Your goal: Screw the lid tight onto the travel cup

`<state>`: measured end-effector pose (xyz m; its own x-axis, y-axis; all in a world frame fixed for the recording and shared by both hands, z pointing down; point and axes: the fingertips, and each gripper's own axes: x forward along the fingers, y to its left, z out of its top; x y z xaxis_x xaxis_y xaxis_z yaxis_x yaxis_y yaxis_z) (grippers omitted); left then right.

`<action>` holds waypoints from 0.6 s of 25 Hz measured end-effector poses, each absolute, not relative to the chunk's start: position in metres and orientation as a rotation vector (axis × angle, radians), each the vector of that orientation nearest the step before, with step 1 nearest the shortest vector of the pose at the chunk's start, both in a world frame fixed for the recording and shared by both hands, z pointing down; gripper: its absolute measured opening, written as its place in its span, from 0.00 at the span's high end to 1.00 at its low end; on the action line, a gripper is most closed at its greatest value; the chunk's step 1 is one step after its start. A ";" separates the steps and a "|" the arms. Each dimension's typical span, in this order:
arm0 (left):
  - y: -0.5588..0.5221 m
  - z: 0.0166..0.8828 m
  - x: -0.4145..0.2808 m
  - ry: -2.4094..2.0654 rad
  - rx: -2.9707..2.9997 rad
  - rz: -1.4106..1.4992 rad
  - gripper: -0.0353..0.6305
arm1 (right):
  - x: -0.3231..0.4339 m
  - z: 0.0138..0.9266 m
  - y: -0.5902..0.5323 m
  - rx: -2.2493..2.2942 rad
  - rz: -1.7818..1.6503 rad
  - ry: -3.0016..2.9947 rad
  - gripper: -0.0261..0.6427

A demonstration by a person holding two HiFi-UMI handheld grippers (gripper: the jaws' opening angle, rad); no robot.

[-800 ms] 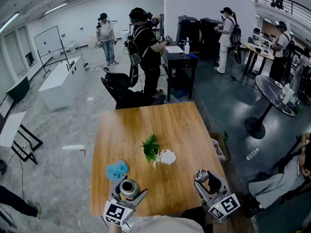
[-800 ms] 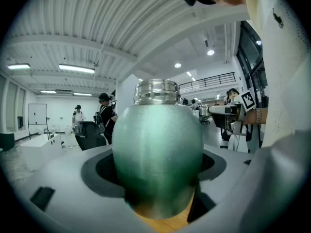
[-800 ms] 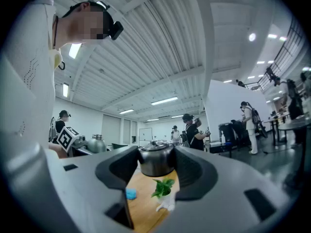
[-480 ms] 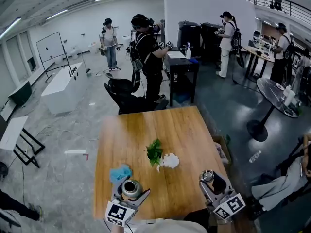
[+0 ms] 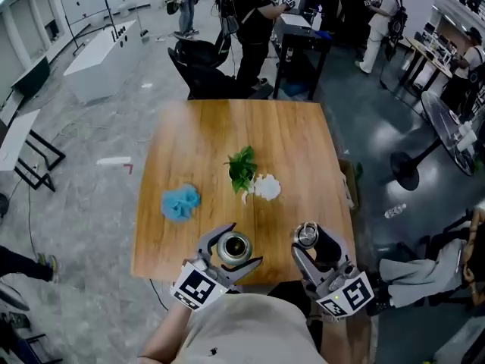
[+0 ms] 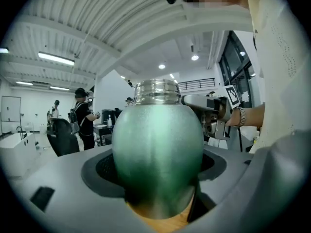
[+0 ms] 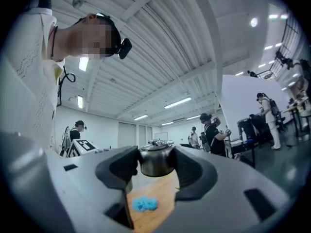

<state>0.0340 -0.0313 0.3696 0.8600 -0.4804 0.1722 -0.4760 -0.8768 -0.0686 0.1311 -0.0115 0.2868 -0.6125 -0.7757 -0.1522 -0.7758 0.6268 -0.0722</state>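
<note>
The left hand-held gripper point(image 5: 242, 247) is clamped on the cup point(image 6: 158, 149) – its green body fills the space between the jaws, and the bare threaded neck point(image 6: 156, 91) stands above them with the mouth open. The cup is held upright at the near edge of the tabletop point(image 5: 295, 139); whether it rests on the wood cannot be told.

The right hand-held gripper point(image 5: 314, 243) grips the lid point(image 7: 156, 162), a metal cap pinched between its dark pads point(image 7: 119, 168). It is near the cup on its right, apart from it – lid not yet on the neck.

Farther out on the tabletop lie a blue cloth point(image 5: 180, 202), a green sprig point(image 5: 242, 167) and a white lump point(image 5: 265, 187) touching the sprig. Other people stand beyond the tabletop.
</note>
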 end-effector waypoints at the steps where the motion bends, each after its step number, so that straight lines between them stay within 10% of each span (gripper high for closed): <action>1: -0.027 0.367 0.042 0.739 -3.018 -0.276 0.34 | 0.127 0.281 -0.009 -1.255 -0.004 2.669 0.61; 15: -0.018 0.388 0.074 0.537 -3.005 -0.367 0.34 | 0.094 0.279 -0.007 -1.034 -0.035 2.770 0.61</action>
<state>0.0739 -0.0178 0.3879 0.9105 -0.3492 0.2214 -0.3333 -0.9367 -0.1071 0.0943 -0.0068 0.2787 -0.7404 -0.6518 -0.1639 -0.6475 0.7572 -0.0862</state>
